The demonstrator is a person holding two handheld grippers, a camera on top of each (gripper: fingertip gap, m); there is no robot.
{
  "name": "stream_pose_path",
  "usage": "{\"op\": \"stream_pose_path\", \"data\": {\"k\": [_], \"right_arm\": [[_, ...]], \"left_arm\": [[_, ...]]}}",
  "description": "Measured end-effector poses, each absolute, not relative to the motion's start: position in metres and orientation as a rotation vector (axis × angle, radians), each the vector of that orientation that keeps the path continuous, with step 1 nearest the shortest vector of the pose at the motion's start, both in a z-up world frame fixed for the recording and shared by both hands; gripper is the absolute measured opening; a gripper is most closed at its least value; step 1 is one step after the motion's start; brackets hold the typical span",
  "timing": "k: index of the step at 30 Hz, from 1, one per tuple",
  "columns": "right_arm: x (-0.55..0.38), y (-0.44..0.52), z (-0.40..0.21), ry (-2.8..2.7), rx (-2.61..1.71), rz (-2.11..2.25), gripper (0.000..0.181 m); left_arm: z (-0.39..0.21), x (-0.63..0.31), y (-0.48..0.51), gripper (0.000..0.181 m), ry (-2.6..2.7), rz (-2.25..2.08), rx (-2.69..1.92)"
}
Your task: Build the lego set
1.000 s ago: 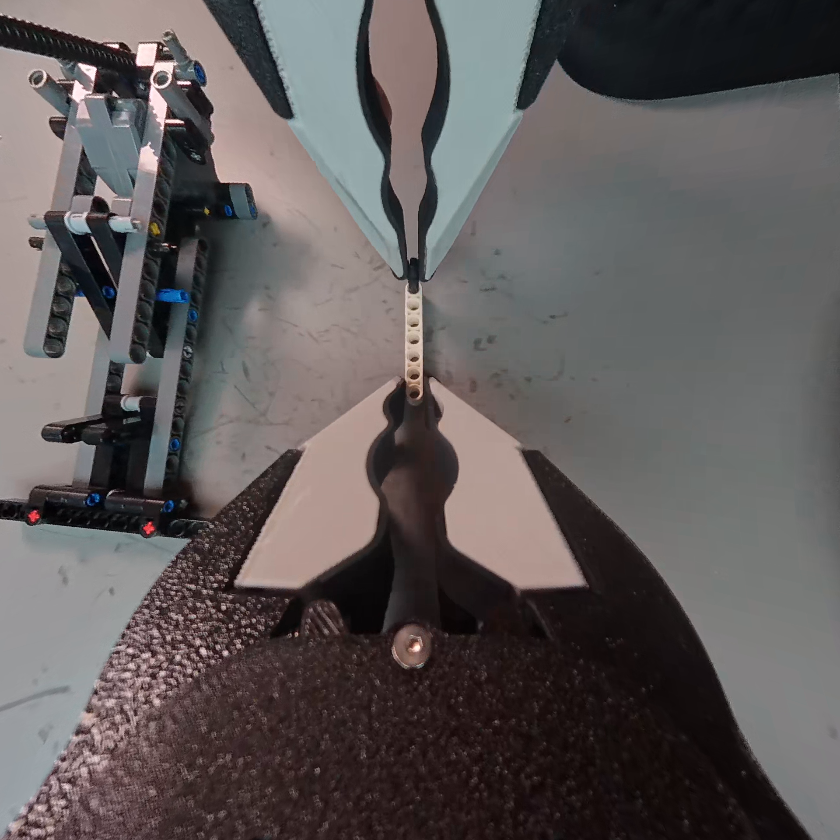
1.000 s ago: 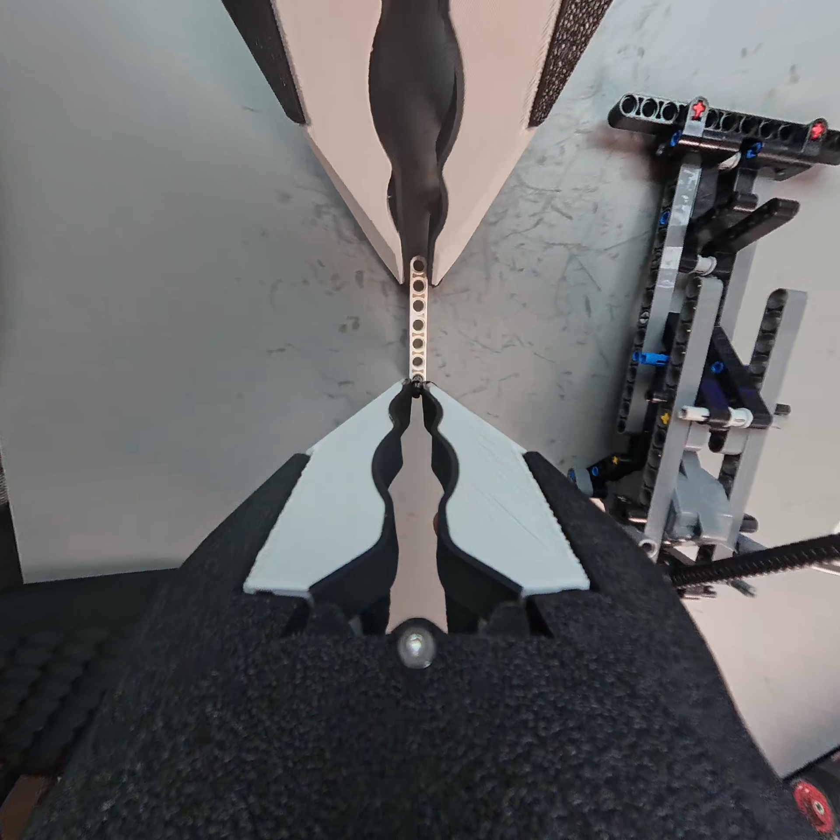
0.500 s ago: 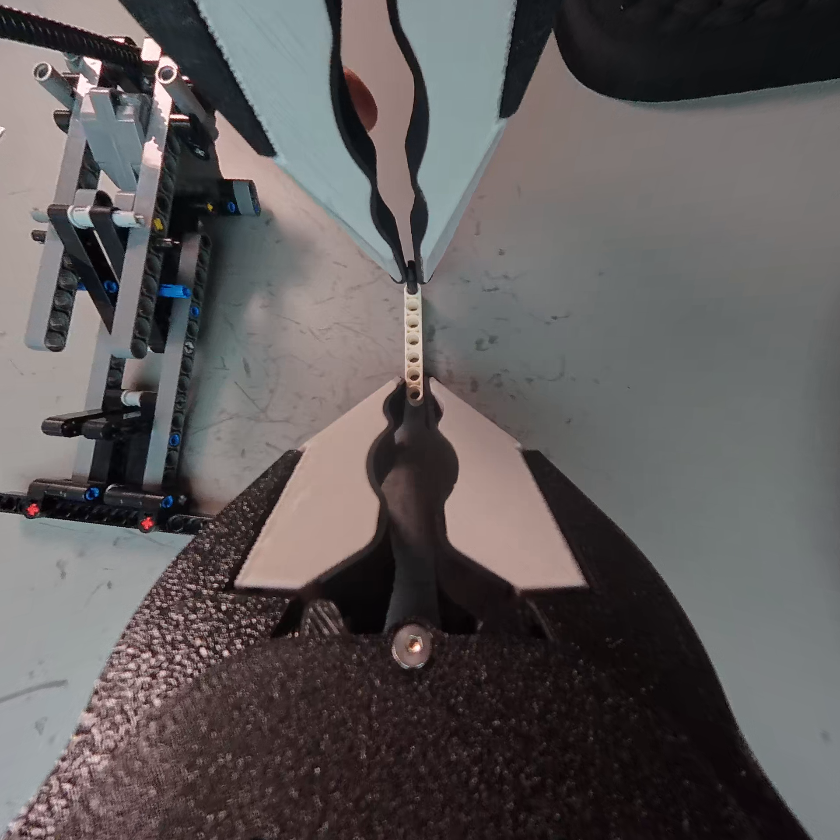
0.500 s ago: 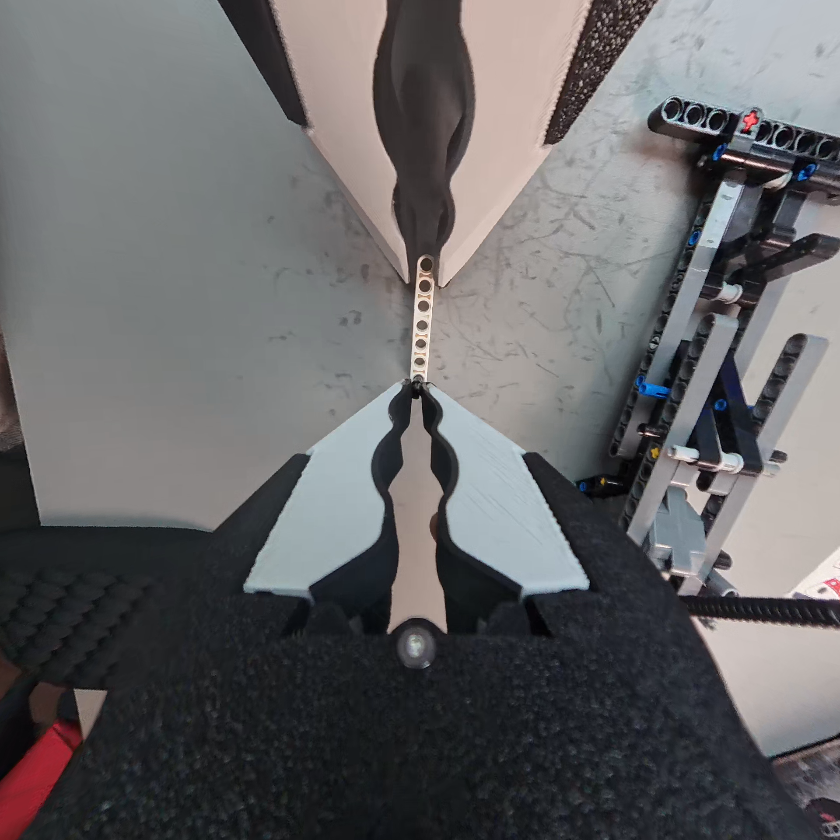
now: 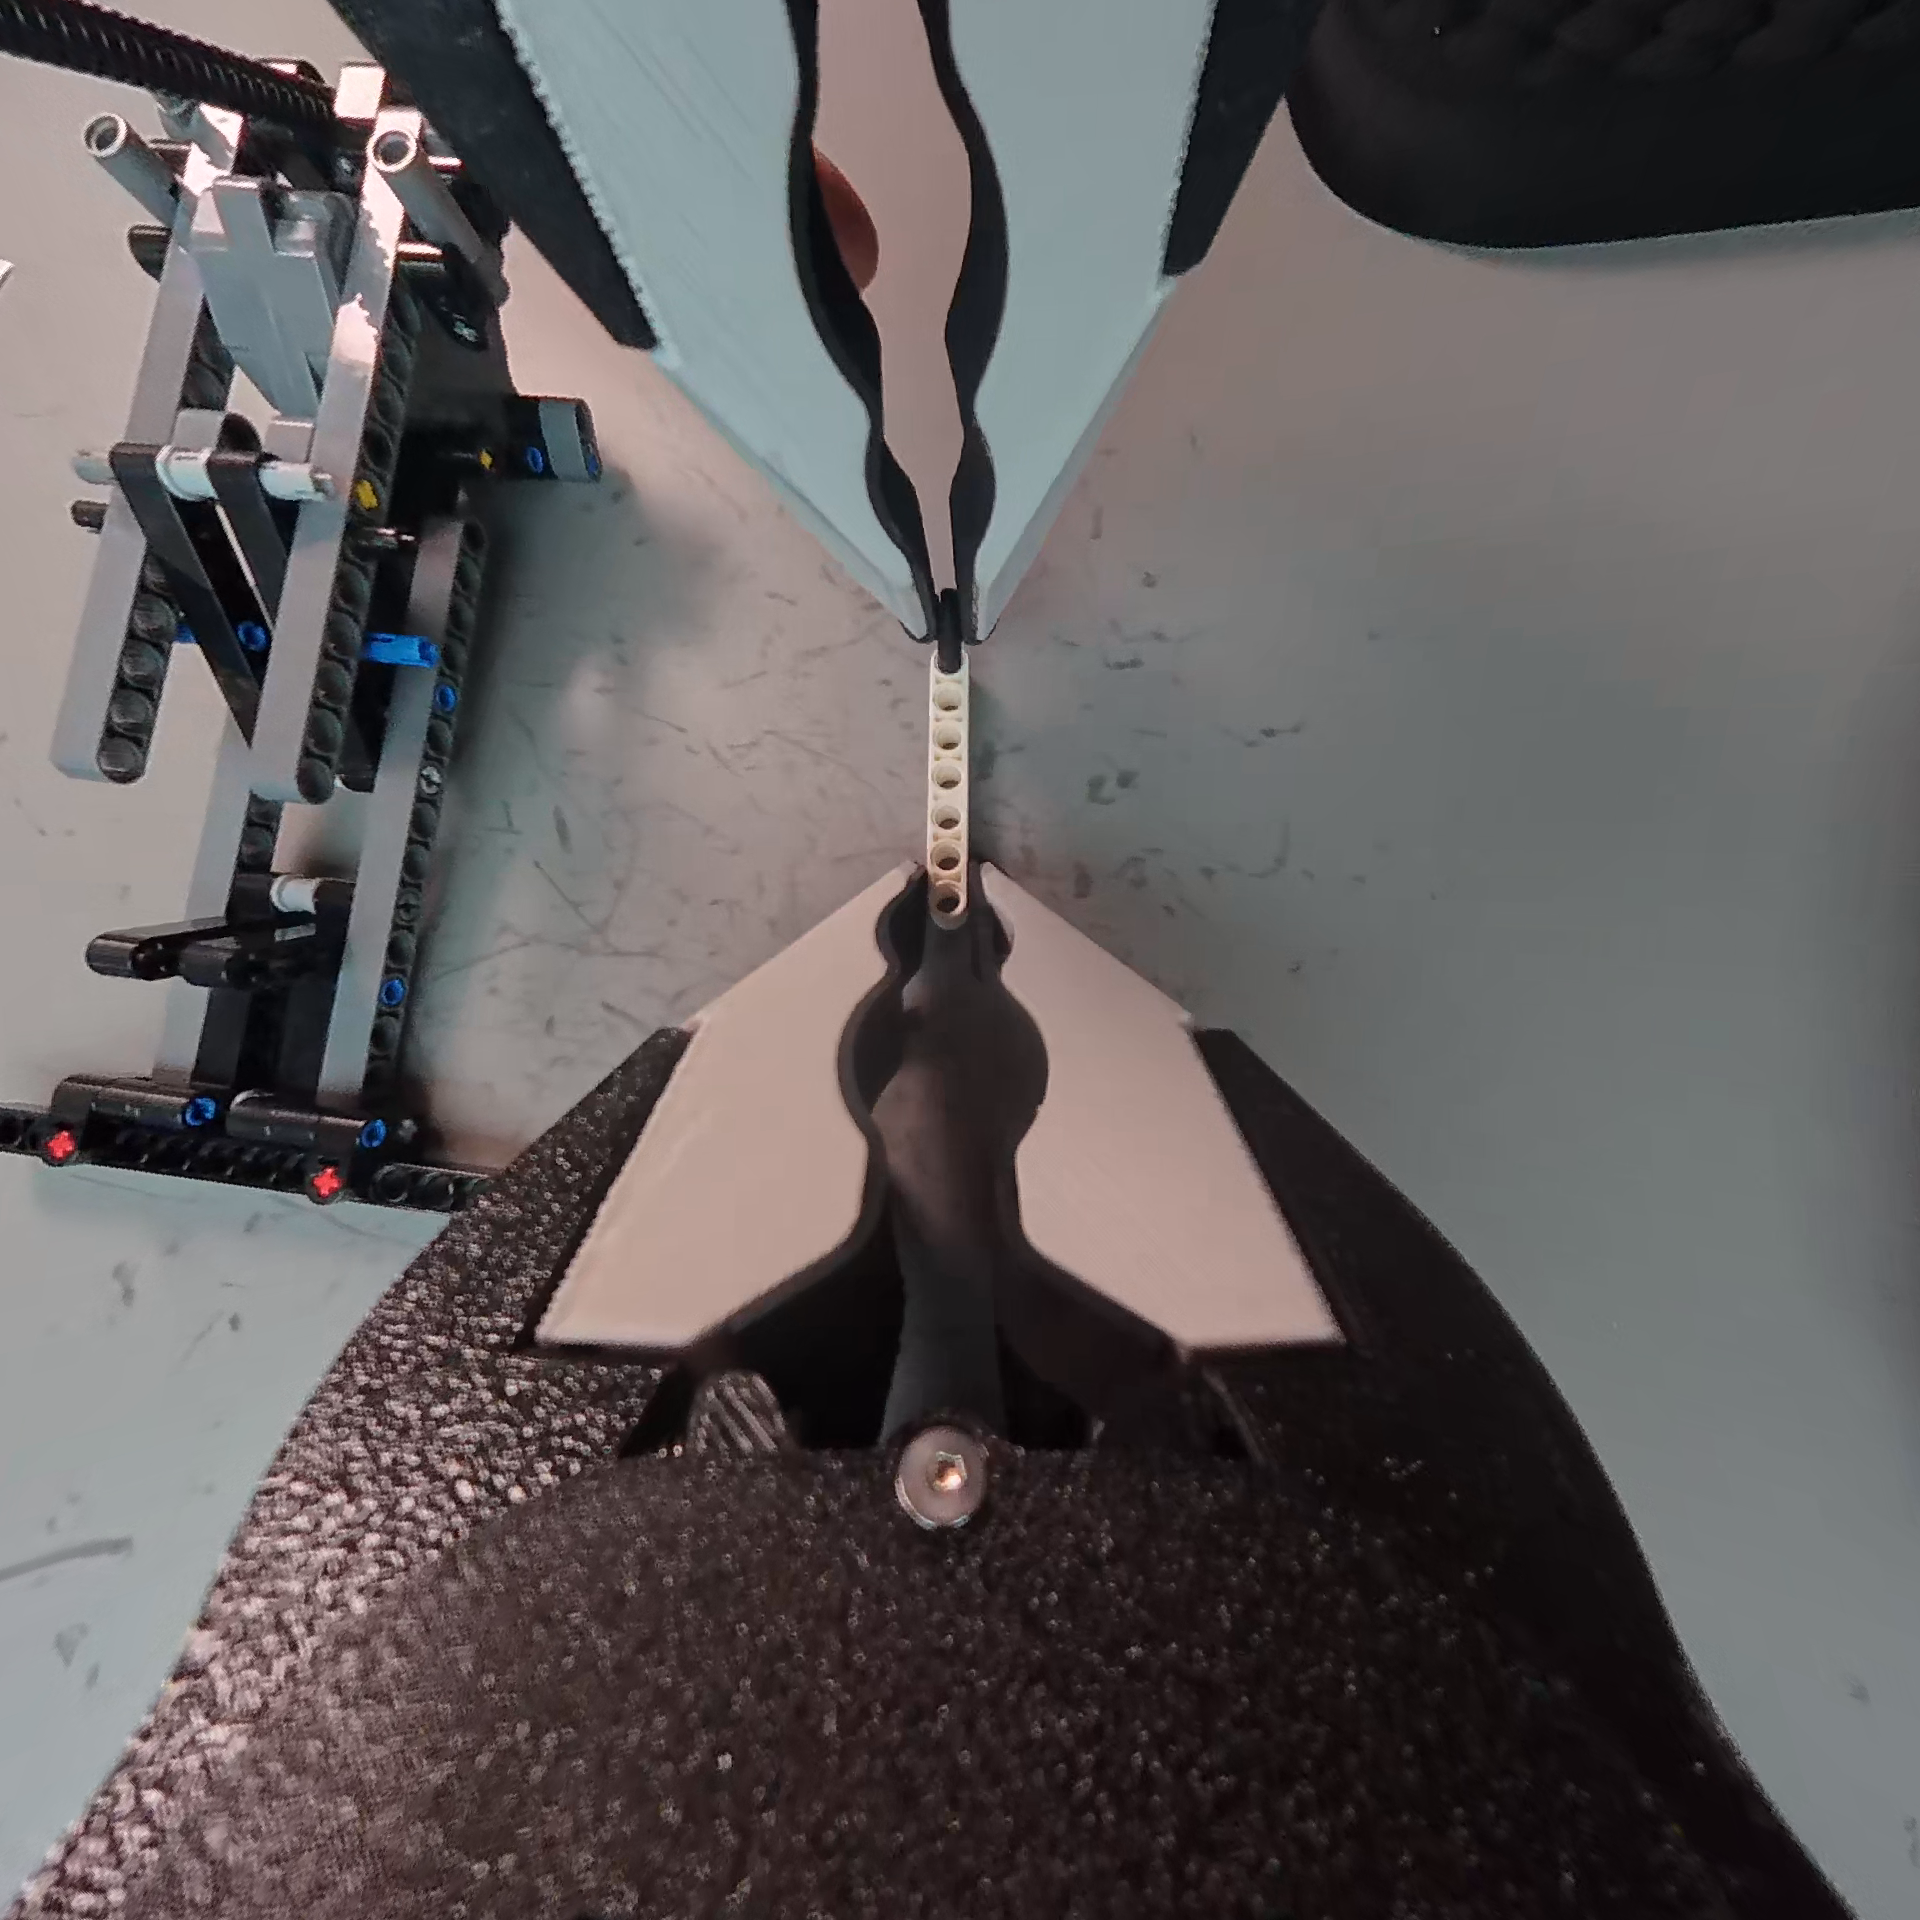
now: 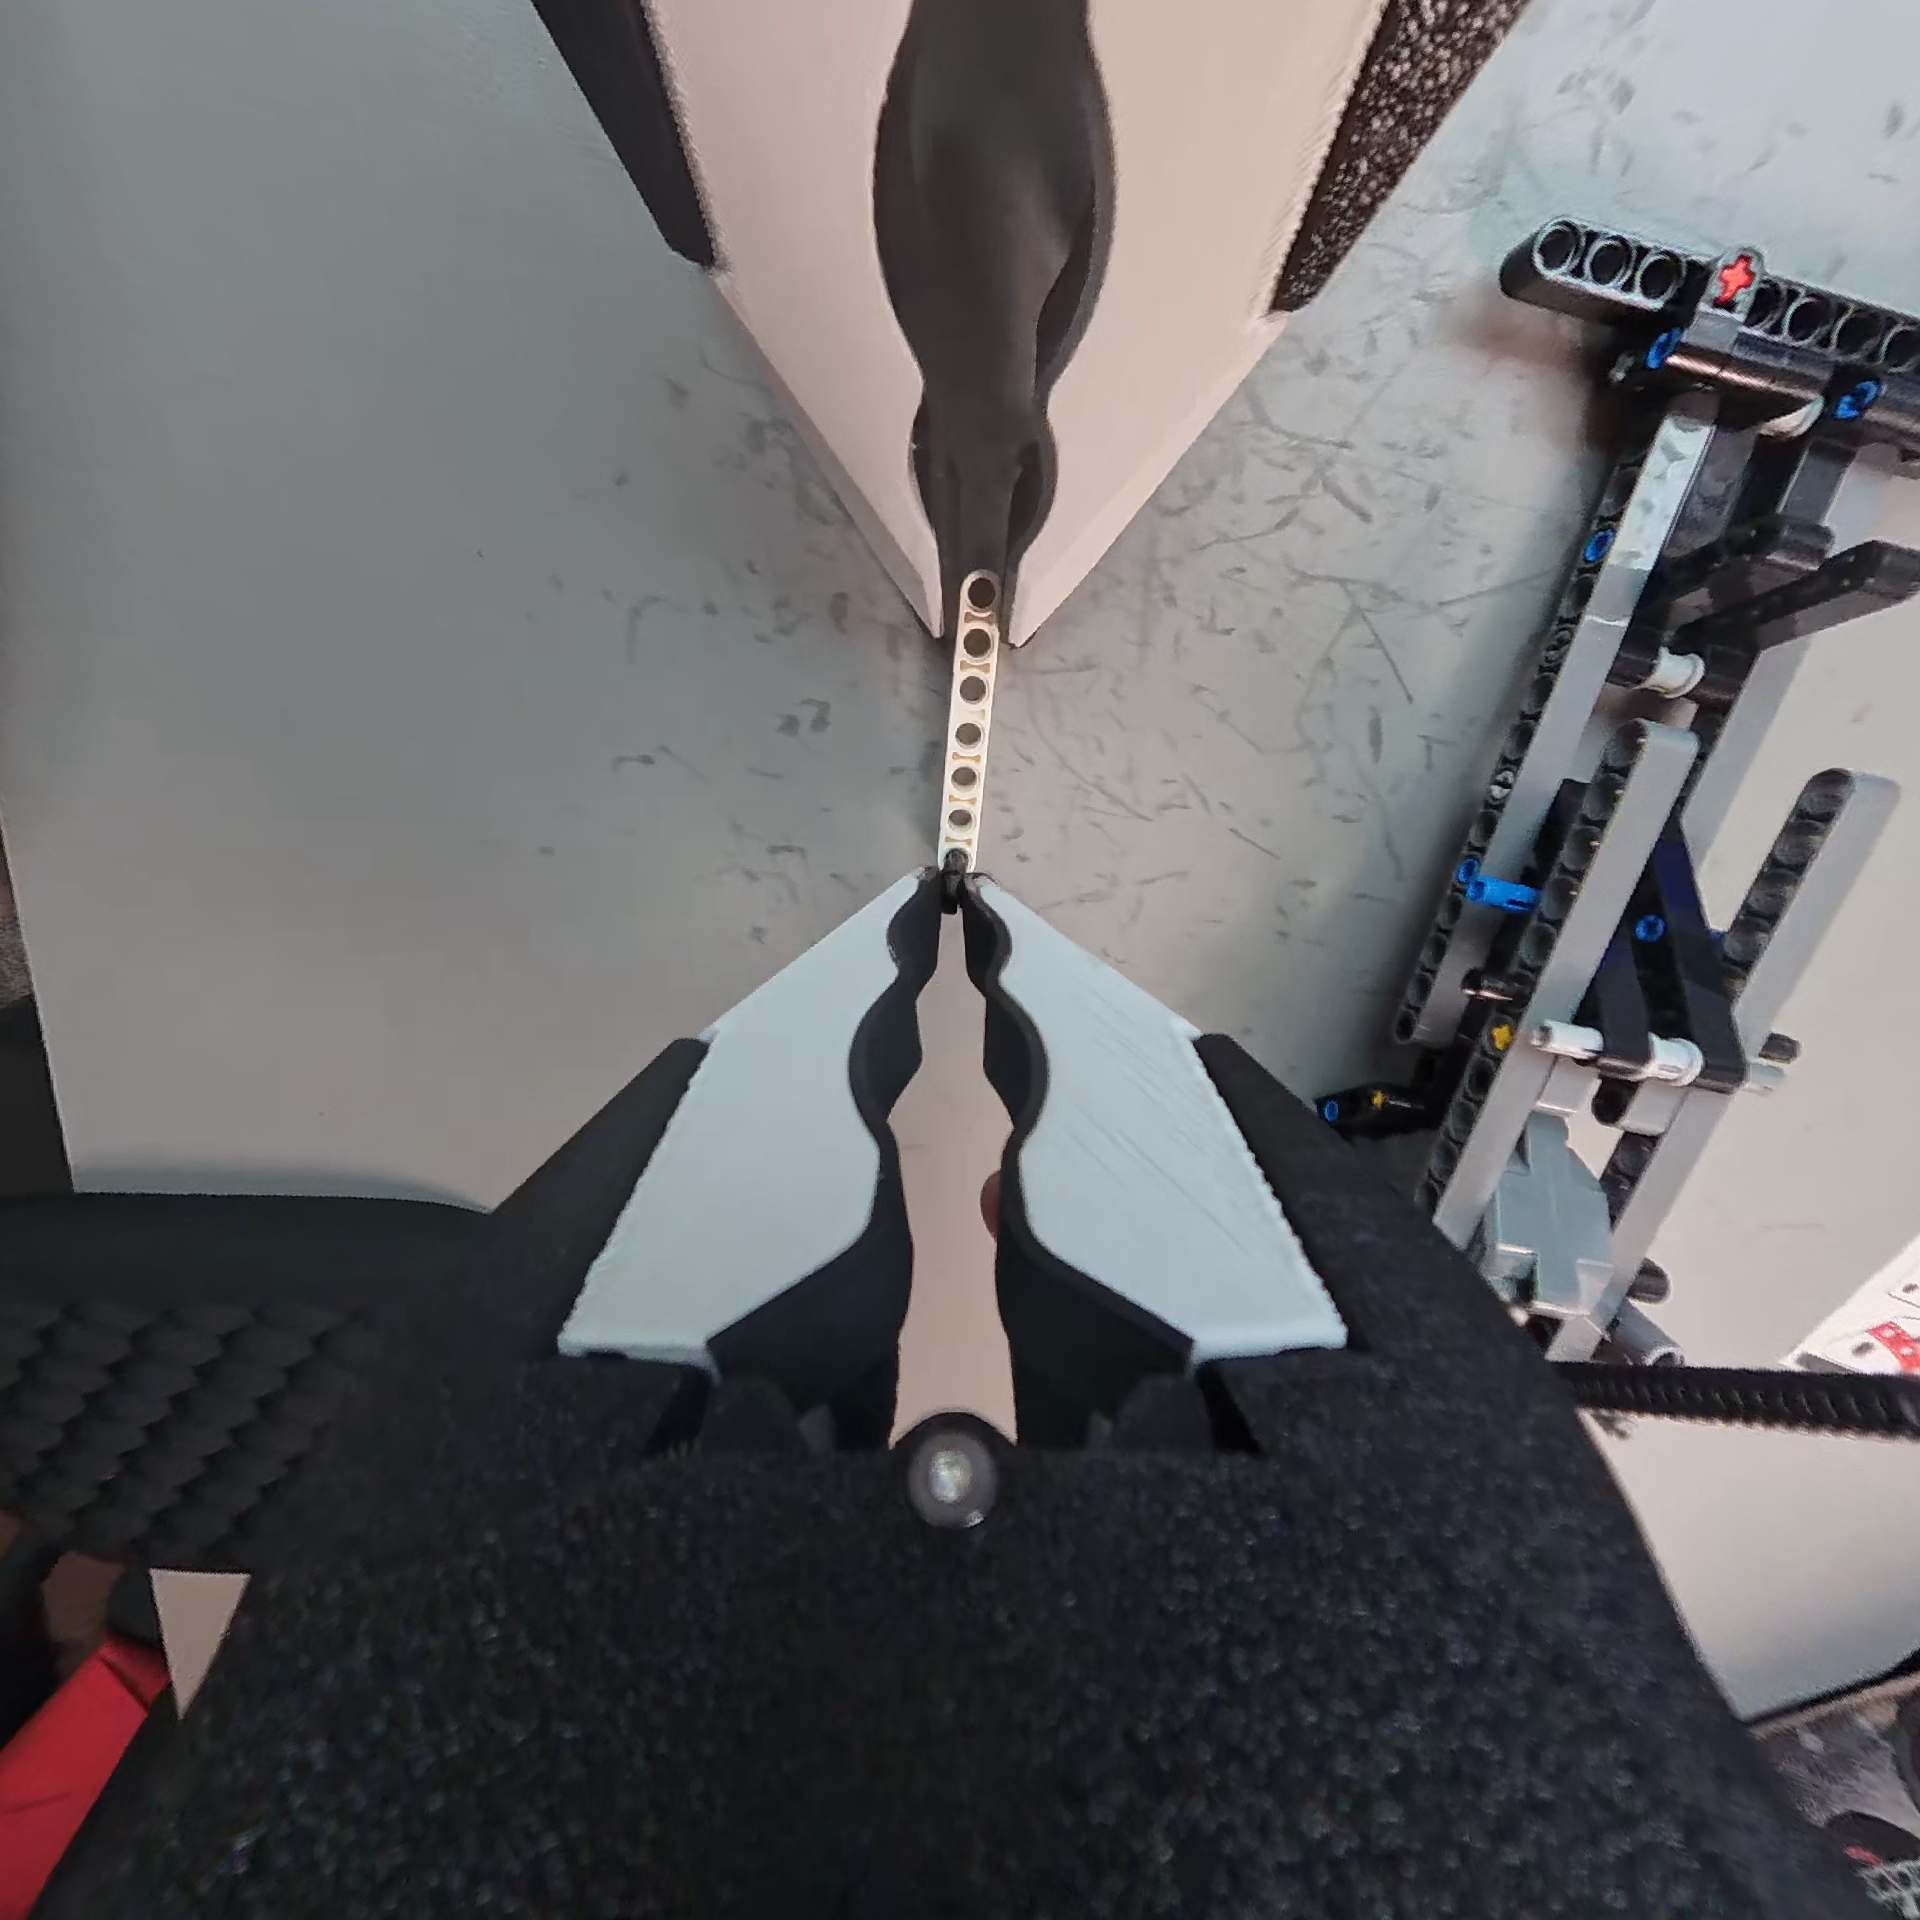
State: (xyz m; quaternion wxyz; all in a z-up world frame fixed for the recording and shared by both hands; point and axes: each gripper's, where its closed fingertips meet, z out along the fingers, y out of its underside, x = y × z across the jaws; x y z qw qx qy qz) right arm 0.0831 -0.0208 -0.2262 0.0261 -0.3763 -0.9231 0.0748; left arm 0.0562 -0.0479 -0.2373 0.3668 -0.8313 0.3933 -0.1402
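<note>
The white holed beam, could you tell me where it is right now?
The white holed beam is mid-frame in both views, held between the two grippers' fingers above the grey table, right of the lego frame.

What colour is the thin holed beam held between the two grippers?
White, or off-white: the thin beam shows best in the right wrist view.

Scratched grey tabletop [image 5: 1455, 727]; black mat [image 6: 156, 1382] at its edge.

Pale grey table [image 5: 1558, 727] fills frame, many small scratches and dark marks near middle. Black bumpy mat [image 6: 156, 1382] at lower left.
</note>
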Motion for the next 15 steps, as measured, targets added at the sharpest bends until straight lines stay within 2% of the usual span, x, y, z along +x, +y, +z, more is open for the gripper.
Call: {"op": "stream_pose_path", "data": {"k": [10,15], "right_arm": [[0.081,-0.0207,-0.2254,-2.839,-1.316,0.3,0.004],[0.0821,-0.0259,-0.2247,-2.757,-1.444,0.476,0.004]], "left_arm": [[-0.2371,0.0564,-0.0491,0.009,1.015,-0.37,-2.135],[-0.2353,0.0544,-0.0506,0.01,1.009,-0.385,-2.129]]}}
